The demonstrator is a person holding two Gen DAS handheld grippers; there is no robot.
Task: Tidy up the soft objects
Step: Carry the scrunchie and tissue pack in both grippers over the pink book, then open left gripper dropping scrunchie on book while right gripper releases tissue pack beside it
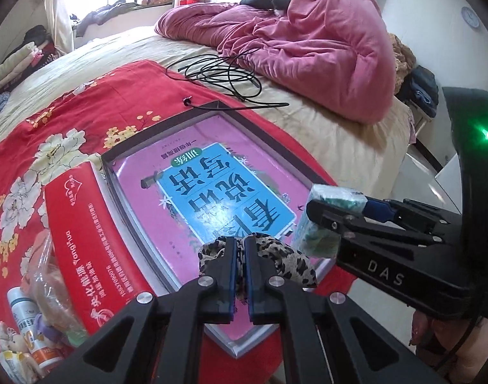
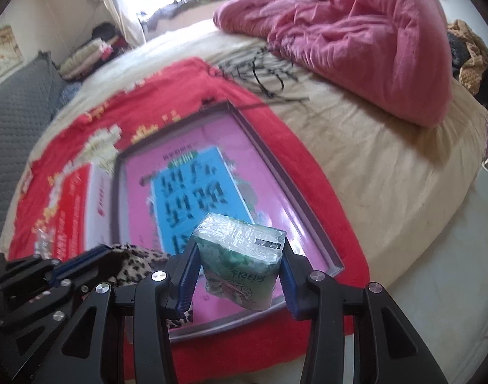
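Left gripper (image 1: 240,249) clamped on a leopard-print scrunchie (image 1: 288,264), fabric bunched between the nearly closed blue-padded fingers and spilling out to either side, held over the near edge of the grey tray (image 1: 141,246). Right gripper (image 2: 240,252) clamped on a green tissue pack (image 2: 240,265), jaws spread to the pack's width and pressing its two sides, hovering over the same near edge, just right of the scrunchie. Inside the tray: a pink book (image 1: 212,192) with a blue title panel, lying flat and covering most of the floor. Tray shallow, rectangular, thin-walled, set on a red floral cloth (image 1: 68,118) spread over a beige bed. Left of the tray, touching its side: a red carton (image 1: 80,243) with white print. Farther left of the tray: a crinkled clear plastic bag (image 1: 48,275), small bottles and plush toys. Beyond the tray: a loose coil of black cable (image 1: 224,76), then a rumpled pink quilt (image 1: 314,48). Tissue pack glossy, film-wrapped, block-shaped; scrunchie soft and ruffled.
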